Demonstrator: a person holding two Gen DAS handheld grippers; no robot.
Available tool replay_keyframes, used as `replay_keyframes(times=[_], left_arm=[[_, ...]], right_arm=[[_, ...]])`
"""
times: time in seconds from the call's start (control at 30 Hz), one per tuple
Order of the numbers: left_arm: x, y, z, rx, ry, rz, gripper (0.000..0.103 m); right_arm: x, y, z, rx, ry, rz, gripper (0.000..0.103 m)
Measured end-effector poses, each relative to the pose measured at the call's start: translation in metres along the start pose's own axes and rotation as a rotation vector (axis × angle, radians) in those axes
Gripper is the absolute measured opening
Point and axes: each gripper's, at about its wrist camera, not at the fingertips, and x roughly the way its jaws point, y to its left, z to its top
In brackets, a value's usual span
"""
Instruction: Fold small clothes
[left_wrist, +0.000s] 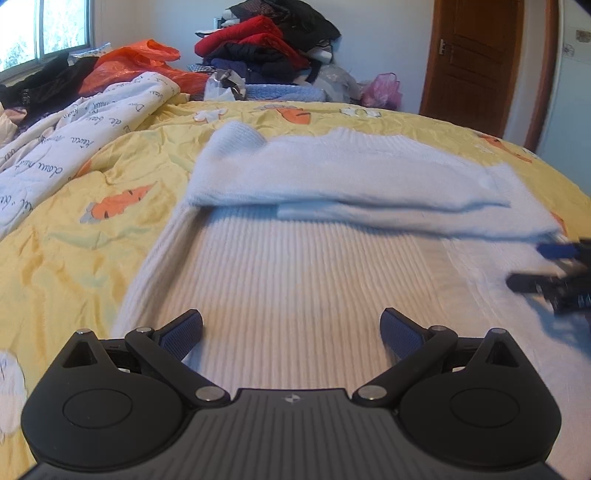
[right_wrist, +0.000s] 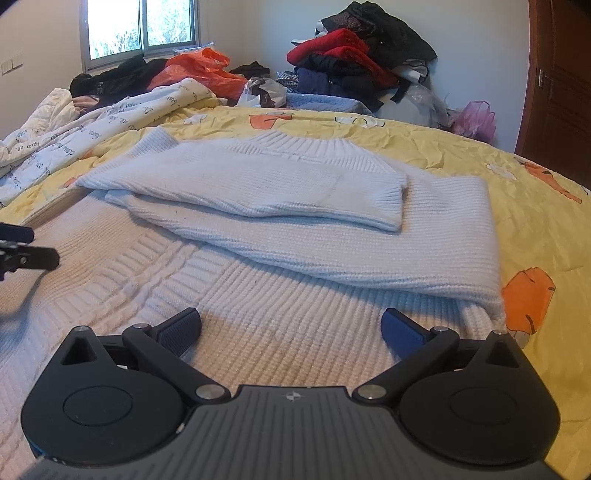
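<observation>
I hold my left gripper (left_wrist: 291, 332) low and nearly level over the lower body of the white knit sweater (left_wrist: 295, 280), its 2 blue-padded fingers (left_wrist: 183, 334) spread wide with nothing between them, only ribbed knit showing in the gap. My right gripper (right_wrist: 291, 330) sits in the same low, forward-pointing pose, also spread wide and holding nothing, above the sweater's body near its edge at 3 o'clock. In the left wrist view the right gripper shows blurred at 3 o'clock, just above the knit; in the right wrist view the left one shows at 9 o'clock, both side by side over the garment. The sweater lies flat on the yellow bedcover with carrot prints (right_wrist: 535, 229), its neck toward 12 o'clock, and its 2 sleeves (right_wrist: 258, 184) are folded across the chest, 1 lying on top of the other. At 10 o'clock a white quilt with script lettering (left_wrist: 74, 136) is bunched on the bed beside an orange plastic bag (right_wrist: 199, 70). At 12 o'clock a pile of red and dark clothes (right_wrist: 354, 62) leans on the wall, and a brown wooden door (left_wrist: 476, 62) stands at 2 o'clock.
</observation>
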Motion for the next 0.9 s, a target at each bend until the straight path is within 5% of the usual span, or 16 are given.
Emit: replay_keyframes(times=[0.3, 0.43, 0.53, 0.67, 0.9], left_arm=[[-0.001, -0.008, -0.011, 0.046, -0.035, 0.033, 0.103], [-0.023, -0.011, -0.021, 0.052, -0.036, 0.029, 0.103], [-0.032, -0.011, -0.036, 0.076, -0.018, 0.014, 0.103], [-0.032, -0.005, -0.043, 0.065, -0.032, -0.008, 0.103], [-0.045, -0.006, -0.039, 0.074, -0.04, 0.029, 0.103]], right_arm=[[-0.002, 0.001, 0.0, -0.004, -0.006, -0.021, 0.103], [-0.034, 0.009, -0.007, 0.023, -0.057, -0.043, 0.103], [-0.061, 0.017, -0.026, 0.017, -0.031, 0.015, 0.103], [-0.076, 0.031, -0.058, -0.047, -0.011, -0.02, 0.103], [-0.076, 0.031, -0.054, -0.021, 0.005, -0.023, 0.103]])
